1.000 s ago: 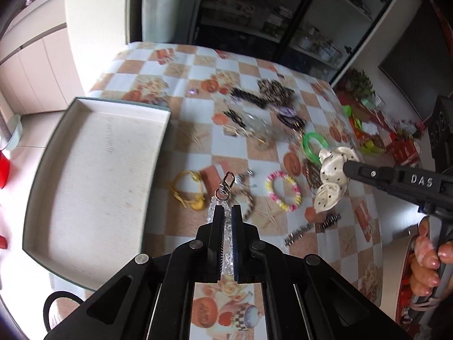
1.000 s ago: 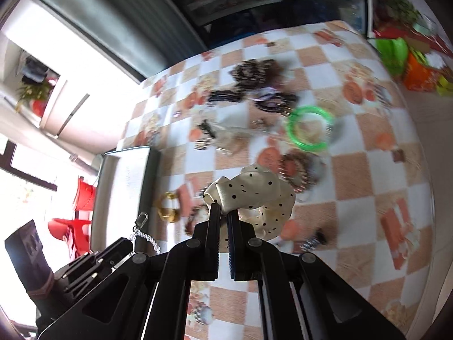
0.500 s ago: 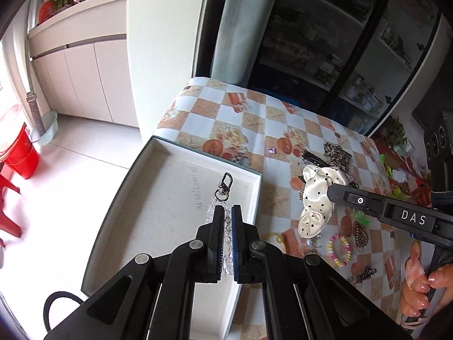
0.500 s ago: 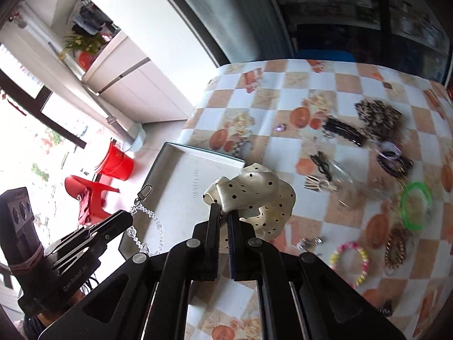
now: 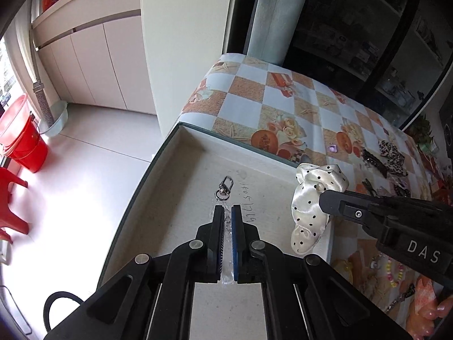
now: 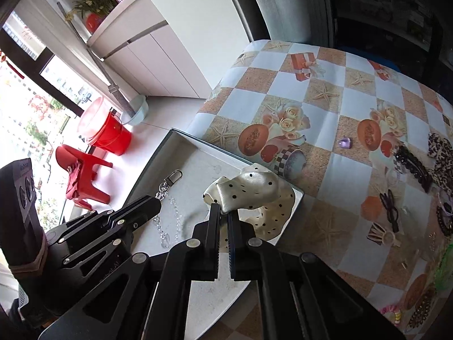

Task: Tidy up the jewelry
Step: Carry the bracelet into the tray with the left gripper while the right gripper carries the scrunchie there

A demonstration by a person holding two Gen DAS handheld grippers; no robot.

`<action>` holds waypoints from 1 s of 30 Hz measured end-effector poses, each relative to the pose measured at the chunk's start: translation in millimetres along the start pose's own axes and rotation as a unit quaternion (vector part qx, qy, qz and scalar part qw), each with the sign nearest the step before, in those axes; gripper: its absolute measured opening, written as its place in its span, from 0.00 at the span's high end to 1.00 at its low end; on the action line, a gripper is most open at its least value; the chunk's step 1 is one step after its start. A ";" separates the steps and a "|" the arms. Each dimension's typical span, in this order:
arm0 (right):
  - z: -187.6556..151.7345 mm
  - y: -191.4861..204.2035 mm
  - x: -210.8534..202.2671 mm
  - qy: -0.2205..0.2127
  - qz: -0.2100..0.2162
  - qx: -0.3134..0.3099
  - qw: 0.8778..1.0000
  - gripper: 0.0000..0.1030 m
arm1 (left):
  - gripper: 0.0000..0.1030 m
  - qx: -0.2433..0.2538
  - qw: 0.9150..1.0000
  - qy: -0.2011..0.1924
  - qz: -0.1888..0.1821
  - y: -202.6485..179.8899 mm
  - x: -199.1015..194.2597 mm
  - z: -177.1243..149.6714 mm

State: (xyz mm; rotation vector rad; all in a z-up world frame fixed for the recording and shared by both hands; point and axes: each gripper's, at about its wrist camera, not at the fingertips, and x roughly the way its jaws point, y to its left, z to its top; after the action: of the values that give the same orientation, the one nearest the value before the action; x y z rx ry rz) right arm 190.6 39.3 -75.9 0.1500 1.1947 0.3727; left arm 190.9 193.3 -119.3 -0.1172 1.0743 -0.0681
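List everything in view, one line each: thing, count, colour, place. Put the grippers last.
tray: 1, pale inside with dark rim, at the table's near left edge
crystal keychain: 1, clear beads with silver clasp, held over the tray
polka-dot scrunchie: 1, cream with black dots, held over the tray's right rim
tablecloth: 1, checked orange and white, covering the table
purple gem: 1, on the cloth beyond the tray
leopard scrunchie: 1, brown-black, far right of the cloth
black hair clip: 1, beside the leopard scrunchie
bead bracelet: 1, pink and yellow, right of the tray
red bucket: 1, on the floor
red stool: 1, on the floor
left gripper: shut on the keychain
right gripper: shut on the scrunchie
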 end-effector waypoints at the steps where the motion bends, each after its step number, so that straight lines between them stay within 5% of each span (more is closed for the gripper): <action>1: 0.0 -0.2 6.5 0.005 0.000 0.001 1.000 0.95 | 0.93 0.002 1.000 0.004 0.004 -0.1 4.9 -0.9; 14: 2.3 -16.9 57.8 0.053 0.020 0.033 0.998 0.93 | 0.92 0.004 0.998 0.045 0.045 0.7 42.0 -10.0; 16: 3.1 -18.8 59.4 0.057 0.023 0.037 0.997 0.89 | 0.92 0.003 0.998 0.047 0.047 0.4 43.0 -9.7; 18: 2.8 -20.4 58.9 0.061 0.023 0.041 0.997 0.68 | 0.92 0.003 0.998 0.048 0.051 0.2 43.3 -9.6; 20: 3.9 -20.9 58.3 0.060 0.028 0.044 0.997 0.57 | 0.92 0.004 0.997 0.049 0.056 0.4 42.5 -9.8; 30: 12.5 -19.1 16.5 0.022 0.043 0.051 0.998 0.39 | 0.92 0.006 0.996 0.047 0.075 1.3 32.6 -11.1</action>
State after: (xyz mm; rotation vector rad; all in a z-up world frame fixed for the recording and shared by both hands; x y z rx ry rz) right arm 211.2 28.5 -91.7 0.2837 1.2541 0.3920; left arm 196.6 190.1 -153.1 -0.0219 1.1733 0.0563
